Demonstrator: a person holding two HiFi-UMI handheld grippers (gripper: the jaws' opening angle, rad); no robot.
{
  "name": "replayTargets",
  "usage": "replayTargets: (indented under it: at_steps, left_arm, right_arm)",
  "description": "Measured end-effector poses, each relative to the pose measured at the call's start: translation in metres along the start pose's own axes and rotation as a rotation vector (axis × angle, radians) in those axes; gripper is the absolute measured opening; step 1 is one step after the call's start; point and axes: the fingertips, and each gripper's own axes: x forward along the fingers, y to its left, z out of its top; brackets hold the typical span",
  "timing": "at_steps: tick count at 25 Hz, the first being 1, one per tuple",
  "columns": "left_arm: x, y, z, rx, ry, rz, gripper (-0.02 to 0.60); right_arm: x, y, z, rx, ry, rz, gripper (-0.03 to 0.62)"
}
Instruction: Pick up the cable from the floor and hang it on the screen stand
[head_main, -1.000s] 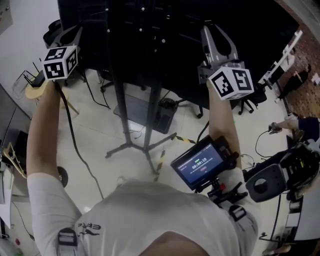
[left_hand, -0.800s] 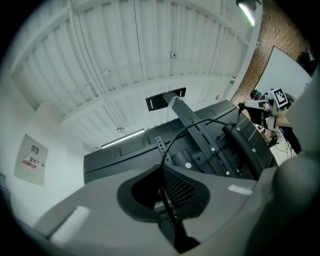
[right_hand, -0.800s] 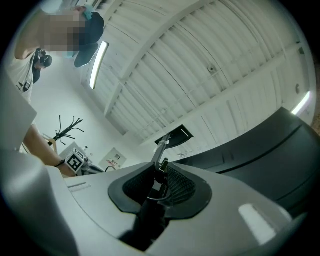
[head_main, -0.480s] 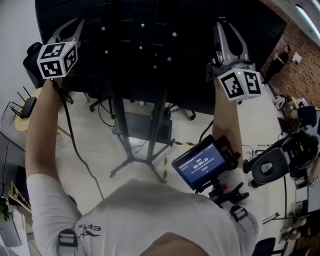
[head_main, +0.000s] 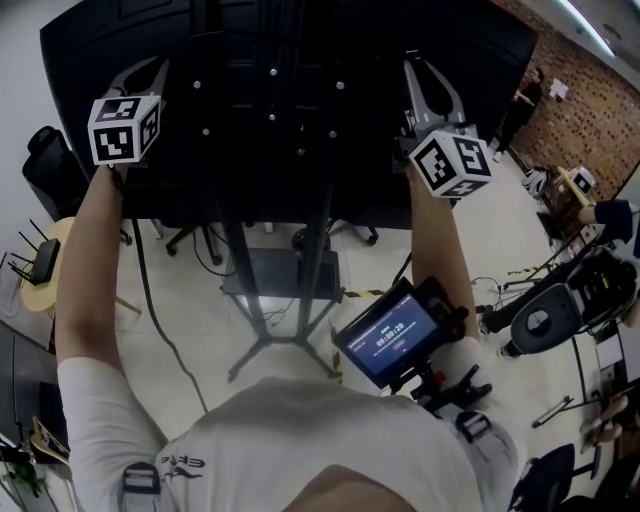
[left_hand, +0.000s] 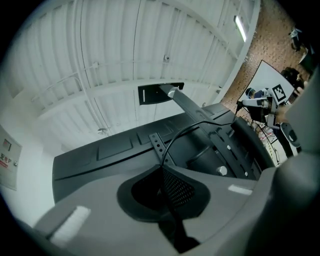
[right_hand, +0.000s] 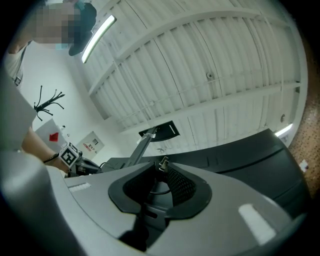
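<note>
The black back of the screen (head_main: 280, 60) filled the whole top of the head view, roughly 10 to 2 o'clock. Its stand (head_main: 313, 265) came down through the middle to spread legs on the pale floor (head_main: 190, 300).

Both arms were stretched up and out toward the screen. The left arm (head_main: 85, 280) ran from the shoulder at 8 o'clock up to 10 o'clock. The right arm (head_main: 435, 250) went from about 4 o'clock up to 1 o'clock. A small monitor (head_main: 388, 340) sat strapped near the right elbow, lit up.

The left gripper (head_main: 148, 72) was up at 10 o'clock against the screen's back and angled a bit upward. Its jaws were squeezed nearly together on the cable (left_hand: 191, 127), which arced from the tips over toward the mounting bracket at 2 o'clock in the left gripper view. In the head view the rest of it hung down beside the left forearm toward 7 o'clock, then went out of sight behind the shoulder.

The right gripper (head_main: 418, 68) was at 1 o'clock, tipped up more steeply, with ceiling filling most of its own view. Its jaws stood partway closed, and the small silver plug (right_hand: 163, 163) on the cable's end looked pinched right at the tips. A thin loop showed in the gap just below that.
</note>
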Motion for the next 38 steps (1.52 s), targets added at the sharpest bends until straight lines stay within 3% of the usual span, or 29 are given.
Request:
replayTargets:
  at_steps: [8, 16, 18, 19, 22, 30, 38]
  left_arm:
    - [0.015, -0.005, -0.030, 0.002, 0.099, 0.012, 0.012]
    - [0.015, -0.013, -0.033, 0.078, 0.145, 0.020, 0.012]
    - [0.016, -0.013, -0.034, 0.075, 0.140, 0.021, 0.012]
    - [0.017, -0.012, -0.034, 0.071, 0.141, 0.023, 0.012]
    - [0.015, -0.010, -0.036, 0.069, 0.156, 0.029, 0.011]
    - [0.021, -0.021, -0.030, 0.116, 0.156, 0.035, 0.011]
    - [0.017, -0.019, -0.028, 0.123, 0.156, 0.039, 0.012]
  right_arm:
    - [-0.008, 0.000, -0.022, 0.006, 0.046, -0.002, 0.092]
    - [-0.029, -0.014, -0.039, 0.023, 0.072, -0.047, 0.083]
    - [-0.034, -0.021, -0.045, 0.033, 0.078, -0.075, 0.058]
    - [-0.036, -0.024, -0.047, 0.041, 0.080, -0.087, 0.012]
    - [-0.036, -0.019, -0.055, 0.037, 0.102, -0.070, 0.012]
    - [-0.029, 0.006, -0.060, -0.025, 0.147, 0.000, 0.014]
    - [-0.024, 0.008, -0.077, -0.149, 0.247, -0.008, 0.094]
